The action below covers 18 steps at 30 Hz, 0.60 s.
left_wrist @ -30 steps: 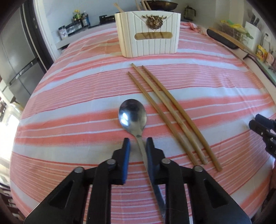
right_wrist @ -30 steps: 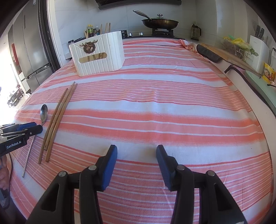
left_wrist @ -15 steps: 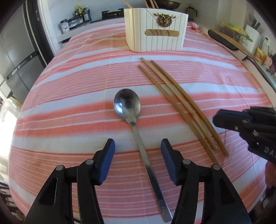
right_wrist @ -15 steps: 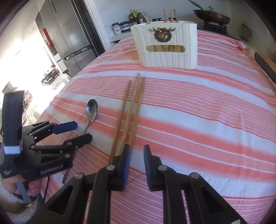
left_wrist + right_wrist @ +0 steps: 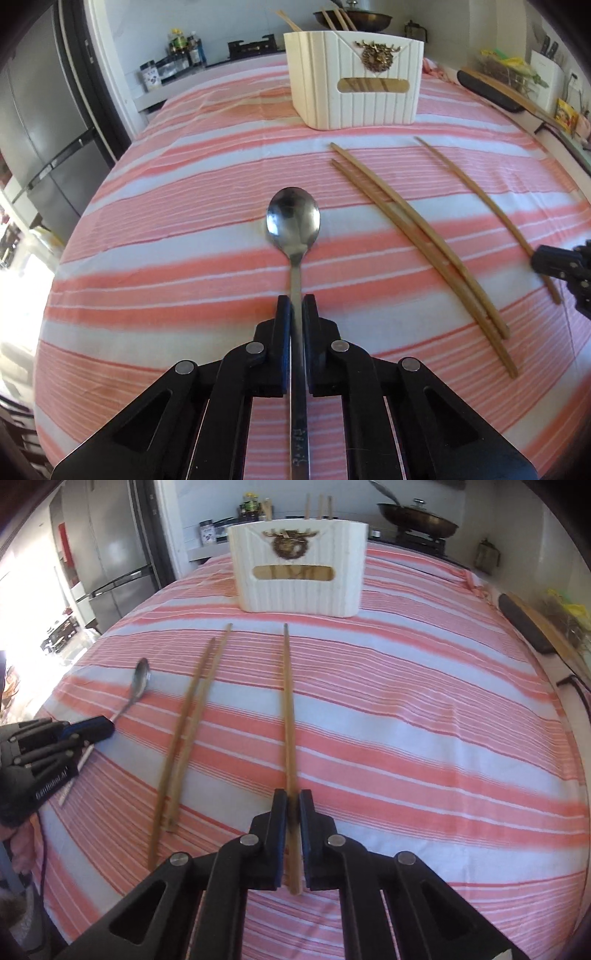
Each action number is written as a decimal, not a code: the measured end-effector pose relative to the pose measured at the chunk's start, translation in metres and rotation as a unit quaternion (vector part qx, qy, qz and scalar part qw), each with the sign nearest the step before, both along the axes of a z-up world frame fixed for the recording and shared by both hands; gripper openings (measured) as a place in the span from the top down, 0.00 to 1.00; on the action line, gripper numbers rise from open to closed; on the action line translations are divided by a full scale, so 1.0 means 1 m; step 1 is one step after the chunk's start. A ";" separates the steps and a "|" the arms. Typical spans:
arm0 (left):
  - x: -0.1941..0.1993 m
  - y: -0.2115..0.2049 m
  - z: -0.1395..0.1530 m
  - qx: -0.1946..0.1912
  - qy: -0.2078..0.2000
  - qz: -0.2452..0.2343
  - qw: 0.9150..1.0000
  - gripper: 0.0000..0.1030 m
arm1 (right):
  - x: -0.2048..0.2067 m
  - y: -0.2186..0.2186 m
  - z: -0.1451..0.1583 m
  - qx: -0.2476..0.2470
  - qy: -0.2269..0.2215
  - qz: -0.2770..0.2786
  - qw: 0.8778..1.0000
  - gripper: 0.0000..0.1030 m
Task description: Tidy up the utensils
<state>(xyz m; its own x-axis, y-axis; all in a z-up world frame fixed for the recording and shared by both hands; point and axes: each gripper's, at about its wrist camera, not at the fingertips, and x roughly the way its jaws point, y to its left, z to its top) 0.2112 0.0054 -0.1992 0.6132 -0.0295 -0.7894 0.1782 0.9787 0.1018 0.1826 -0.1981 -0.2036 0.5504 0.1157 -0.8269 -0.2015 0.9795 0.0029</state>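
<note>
The left tool (image 5: 294,306) has just snapped shut on the spoon (image 5: 293,221) handle after standing apart a moment ago, and the right tool (image 5: 291,805) has likewise clamped one chopstick (image 5: 288,701), now pulled well apart from the other two chopsticks (image 5: 188,720). Both utensils look ready to lift. Further out on the striped tabletop (image 5: 424,720) stands the white holder (image 5: 299,572), already carrying chopsticks. The right view shows the left tool from outside and a sleeve at the near edge; the left view shows only the right tool's tip.
</note>
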 end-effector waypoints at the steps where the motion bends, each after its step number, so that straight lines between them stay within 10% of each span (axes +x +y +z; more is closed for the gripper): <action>1: 0.005 0.004 0.000 -0.003 -0.001 0.001 1.000 0.94 | -0.003 -0.010 -0.001 -0.007 0.000 -0.015 1.000 0.93; 7: 0.010 0.028 0.001 -0.044 0.011 0.018 0.999 0.87 | -0.032 -0.062 0.000 -0.037 -0.003 -0.084 0.996 0.93; 9: 0.009 0.034 0.001 -0.056 0.014 0.031 0.998 0.67 | -0.037 -0.071 0.001 -0.027 -0.009 -0.089 0.996 0.91; 11: 0.011 0.034 0.000 -0.067 0.020 0.036 0.997 0.19 | -0.034 -0.073 0.002 -0.019 -0.011 -0.080 0.997 0.77; 13: 0.013 0.033 0.000 -0.070 0.017 0.040 0.997 0.15 | -0.030 -0.074 0.003 -0.004 -0.016 -0.066 0.998 0.54; 18: 0.025 0.029 -0.006 -0.043 0.033 0.046 0.997 0.09 | 0.000 -0.067 -0.003 -0.008 -0.007 -0.036 0.999 0.52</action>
